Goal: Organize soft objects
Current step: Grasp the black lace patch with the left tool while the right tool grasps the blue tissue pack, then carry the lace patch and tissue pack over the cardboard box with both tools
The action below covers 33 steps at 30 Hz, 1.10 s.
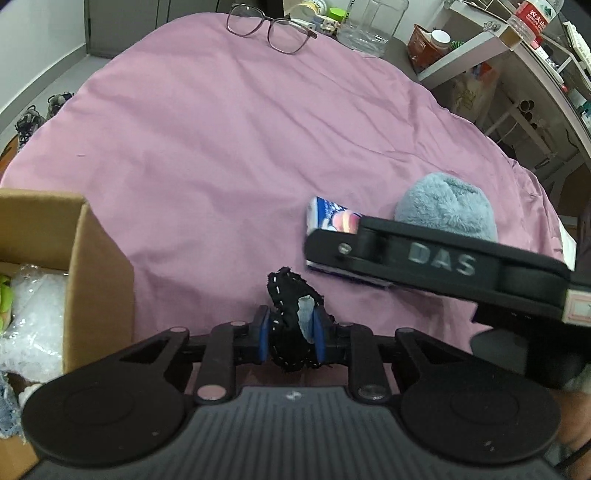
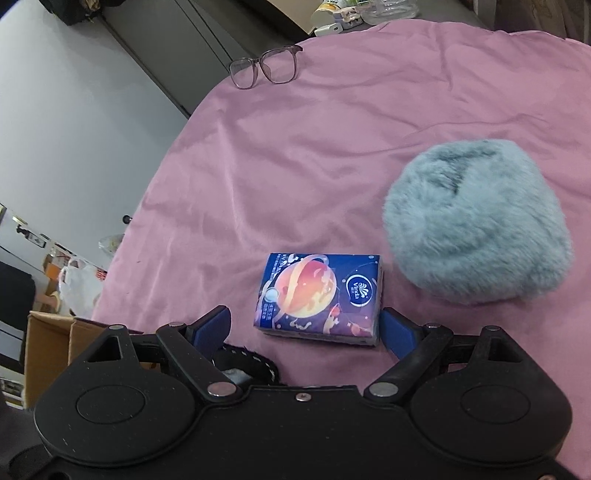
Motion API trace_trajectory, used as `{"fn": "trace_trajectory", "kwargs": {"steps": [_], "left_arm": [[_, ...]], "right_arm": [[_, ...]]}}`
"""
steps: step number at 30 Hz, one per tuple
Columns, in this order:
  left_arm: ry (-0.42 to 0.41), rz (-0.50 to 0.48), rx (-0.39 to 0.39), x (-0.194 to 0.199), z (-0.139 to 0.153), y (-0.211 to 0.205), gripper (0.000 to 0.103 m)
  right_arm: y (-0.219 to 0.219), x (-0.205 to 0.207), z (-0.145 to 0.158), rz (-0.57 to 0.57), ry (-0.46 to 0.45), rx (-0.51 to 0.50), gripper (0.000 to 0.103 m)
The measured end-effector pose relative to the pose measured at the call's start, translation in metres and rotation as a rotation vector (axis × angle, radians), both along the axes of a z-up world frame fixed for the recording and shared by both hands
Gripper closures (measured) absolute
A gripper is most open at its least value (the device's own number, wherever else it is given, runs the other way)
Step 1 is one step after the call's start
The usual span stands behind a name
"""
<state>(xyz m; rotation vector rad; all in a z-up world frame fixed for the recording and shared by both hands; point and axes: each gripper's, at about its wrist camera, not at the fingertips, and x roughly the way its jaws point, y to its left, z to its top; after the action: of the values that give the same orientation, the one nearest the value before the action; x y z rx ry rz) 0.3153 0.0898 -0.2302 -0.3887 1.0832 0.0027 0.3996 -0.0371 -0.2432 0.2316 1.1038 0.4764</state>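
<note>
My left gripper [image 1: 290, 332] is shut on a black fabric piece with white stitching [image 1: 291, 295], low over the pink sheet [image 1: 207, 147]. The right gripper [image 2: 306, 326] stands open, its blue pads on either side of a blue tissue pack [image 2: 319, 297] that lies flat on the sheet; the pads do not press it. In the left wrist view the right gripper's black body covers part of that tissue pack [image 1: 330, 218]. A fluffy grey-blue plush item [image 2: 476, 221] rests to the right of the pack, also visible as the plush item [image 1: 447, 206].
A cardboard box [image 1: 92, 266] holding crinkled plastic stands at the left edge. Glasses [image 1: 273, 27] lie at the far side of the sheet, beside a clear jar [image 1: 373, 26]. White shelves with bottles [image 1: 517, 55] stand at the right.
</note>
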Motion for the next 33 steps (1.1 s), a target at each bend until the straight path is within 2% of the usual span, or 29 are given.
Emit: {"fn": "trace_trajectory", "kwargs": {"steps": [2,3,5,7,16,24,33], "left_arm": [[0.002,0.006,-0.017,0.001,0.0,0.002,0.08],[0.001,0.01,-0.021,0.0,0.0,0.002,0.08],[0.001,0.019,-0.03,0.0,-0.001,0.003,0.08],[0.004,0.027,-0.035,0.0,-0.001,0.002,0.08],[-0.019,0.028,-0.032,-0.012,0.012,-0.005,0.08],[-0.062,0.043,-0.029,-0.035,0.038,-0.007,0.08],[-0.11,0.112,-0.011,-0.069,0.068,0.004,0.08]], "right_arm": [[0.004,0.002,-0.002,-0.004,-0.002,-0.018,0.015],[0.005,0.003,-0.002,-0.006,-0.004,-0.025,0.018],[0.007,0.002,-0.003,-0.006,-0.01,-0.057,0.03],[0.008,0.001,-0.002,-0.007,-0.017,-0.07,0.031],[-0.01,-0.016,0.019,-0.06,0.014,-0.025,0.032],[-0.018,-0.037,0.053,-0.058,-0.04,-0.016,0.032],[-0.013,-0.07,0.089,-0.001,-0.103,-0.014,0.032]]}}
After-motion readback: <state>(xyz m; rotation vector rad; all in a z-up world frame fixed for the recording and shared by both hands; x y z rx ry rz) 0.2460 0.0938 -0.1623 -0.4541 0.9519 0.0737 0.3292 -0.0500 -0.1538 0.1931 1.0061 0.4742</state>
